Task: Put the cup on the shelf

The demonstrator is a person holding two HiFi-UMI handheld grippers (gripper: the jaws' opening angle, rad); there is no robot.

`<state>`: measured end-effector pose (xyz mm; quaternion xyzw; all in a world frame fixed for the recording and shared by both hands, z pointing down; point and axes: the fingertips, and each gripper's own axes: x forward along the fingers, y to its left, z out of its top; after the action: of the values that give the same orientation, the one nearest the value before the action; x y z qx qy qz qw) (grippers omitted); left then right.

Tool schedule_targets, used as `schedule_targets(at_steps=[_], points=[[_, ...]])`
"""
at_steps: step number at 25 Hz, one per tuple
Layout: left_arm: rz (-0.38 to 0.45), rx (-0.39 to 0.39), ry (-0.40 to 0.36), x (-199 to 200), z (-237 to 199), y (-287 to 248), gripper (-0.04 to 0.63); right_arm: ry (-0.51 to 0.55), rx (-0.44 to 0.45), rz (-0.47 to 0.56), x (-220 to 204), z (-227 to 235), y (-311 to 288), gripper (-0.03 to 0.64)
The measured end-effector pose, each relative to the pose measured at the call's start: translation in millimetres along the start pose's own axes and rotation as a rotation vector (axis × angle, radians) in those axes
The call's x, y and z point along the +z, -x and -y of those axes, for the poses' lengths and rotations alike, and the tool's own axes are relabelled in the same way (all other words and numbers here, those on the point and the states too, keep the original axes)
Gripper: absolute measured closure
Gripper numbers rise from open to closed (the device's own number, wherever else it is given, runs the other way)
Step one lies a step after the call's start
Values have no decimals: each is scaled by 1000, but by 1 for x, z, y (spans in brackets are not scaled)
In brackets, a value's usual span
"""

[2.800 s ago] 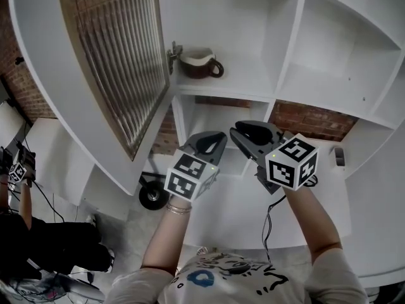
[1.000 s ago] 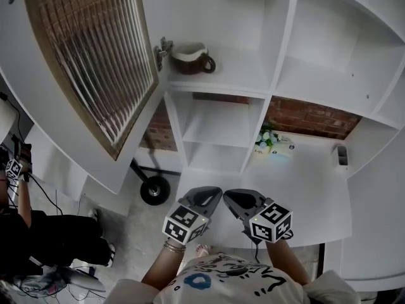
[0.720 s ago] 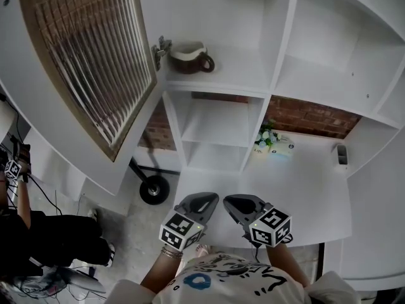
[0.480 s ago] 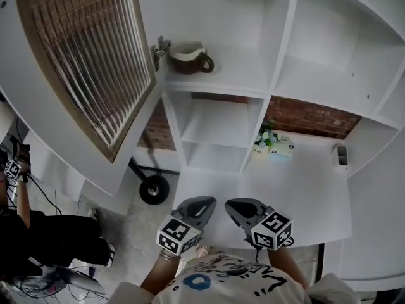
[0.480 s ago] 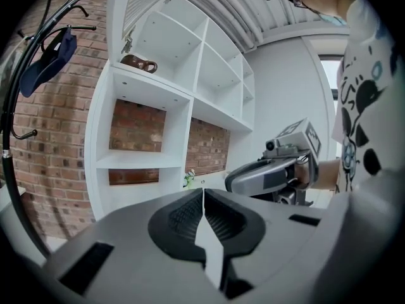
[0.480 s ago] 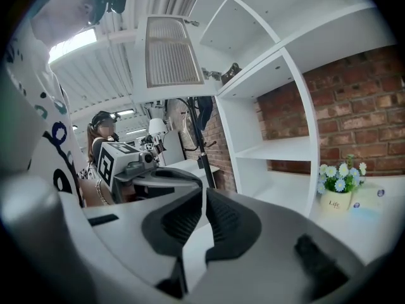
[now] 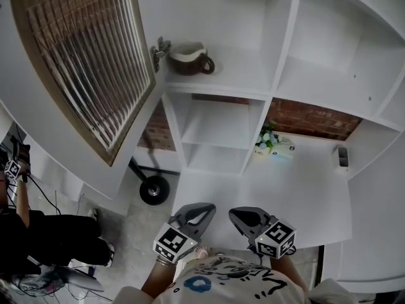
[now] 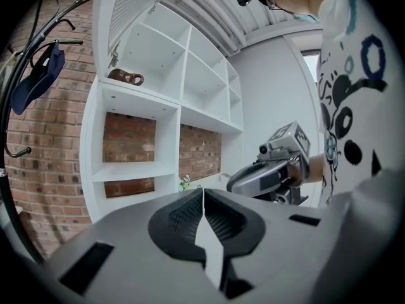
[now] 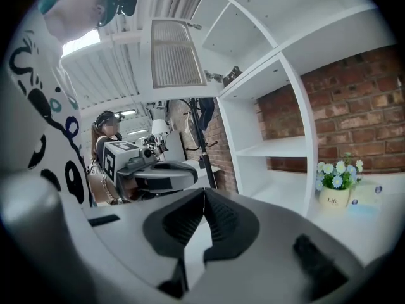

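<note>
Already shelved: the brown ceramic cup with a cream rim stands upright in the top-left bay of the white shelf unit; both claws are empty and low.

The left claw and right claw each have their jaws pressed together with nothing between them, as each gripper view shows. They sit side by side near the person's torso, at the near edge of the white tabletop. The cup is well apart from both, far up, ahead and slightly left, so the left claw is the nearer of the 2 by a small margin. The cup handle points right, along the shelf front, and the cup is near the hinge of the open ribbed-panel door. Judgement: placement looks complete. Any further move would be a long upward reach, with the handle side facing the right claw.
</note>
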<state>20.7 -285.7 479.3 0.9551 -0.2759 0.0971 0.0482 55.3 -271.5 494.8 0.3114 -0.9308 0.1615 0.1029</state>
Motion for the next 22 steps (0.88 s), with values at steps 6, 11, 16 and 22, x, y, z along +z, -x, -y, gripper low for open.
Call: schedule_targets(at_steps=[6, 11, 16, 22], points=[[22, -13, -15, 0, 2, 3, 577, 3, 48, 30, 4, -7, 7, 591], [15, 2, -25, 4, -7, 7, 577, 55, 9, 0, 5, -1, 7, 591], [17, 18, -23, 4, -8, 7, 577, 44, 8, 2, 4, 0, 8, 591], [11, 1, -16, 3, -6, 5, 577, 42, 14, 4, 5, -1, 4, 591]])
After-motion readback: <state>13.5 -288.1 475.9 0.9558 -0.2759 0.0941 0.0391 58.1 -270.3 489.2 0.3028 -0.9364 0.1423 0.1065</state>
